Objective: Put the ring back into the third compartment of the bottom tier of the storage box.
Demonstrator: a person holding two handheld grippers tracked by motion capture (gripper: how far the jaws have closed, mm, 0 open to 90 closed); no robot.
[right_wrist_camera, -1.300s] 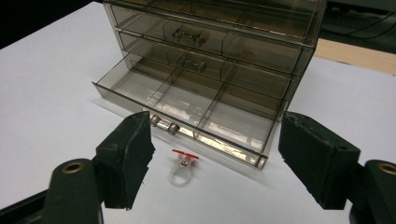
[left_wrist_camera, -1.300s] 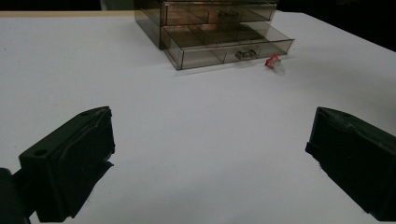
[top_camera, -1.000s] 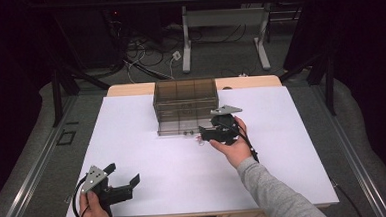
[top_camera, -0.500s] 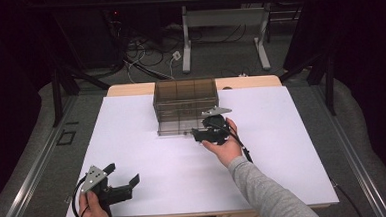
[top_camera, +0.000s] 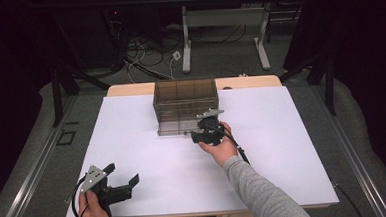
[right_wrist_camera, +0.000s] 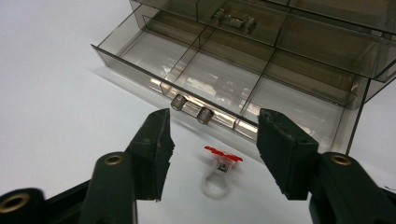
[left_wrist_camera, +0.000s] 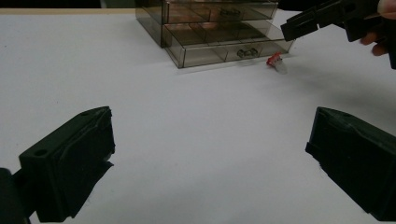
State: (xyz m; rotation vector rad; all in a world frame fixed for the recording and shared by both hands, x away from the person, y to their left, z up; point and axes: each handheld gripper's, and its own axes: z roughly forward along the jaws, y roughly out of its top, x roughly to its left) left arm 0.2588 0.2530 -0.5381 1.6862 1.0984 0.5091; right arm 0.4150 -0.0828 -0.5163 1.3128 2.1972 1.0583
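A smoky clear drawer cabinet (top_camera: 185, 101) stands at the middle back of the white table (top_camera: 293, 148). Its bottom drawer (right_wrist_camera: 210, 84) is pulled partly out, and its divided compartments look empty. A small clear ring with a red top (right_wrist_camera: 217, 179) lies on the table just in front of the drawer handle (right_wrist_camera: 189, 108). My right gripper (right_wrist_camera: 217, 128) is open and hovers over the ring, one jaw on each side and apart from it. My left gripper (top_camera: 122, 175) is open near the front left, holding nothing. The left gripper view shows the ring (left_wrist_camera: 275, 61) far ahead.
The table's front edge is close behind the left gripper. A cable (top_camera: 241, 151) trails from the right gripper along the sleeve. Beyond the table are a desk frame (top_camera: 224, 31) and floor cables (top_camera: 142, 46).
My right gripper has moved left and down, from beside the cabinet's right front corner to the drawer front. The left gripper has stayed put.
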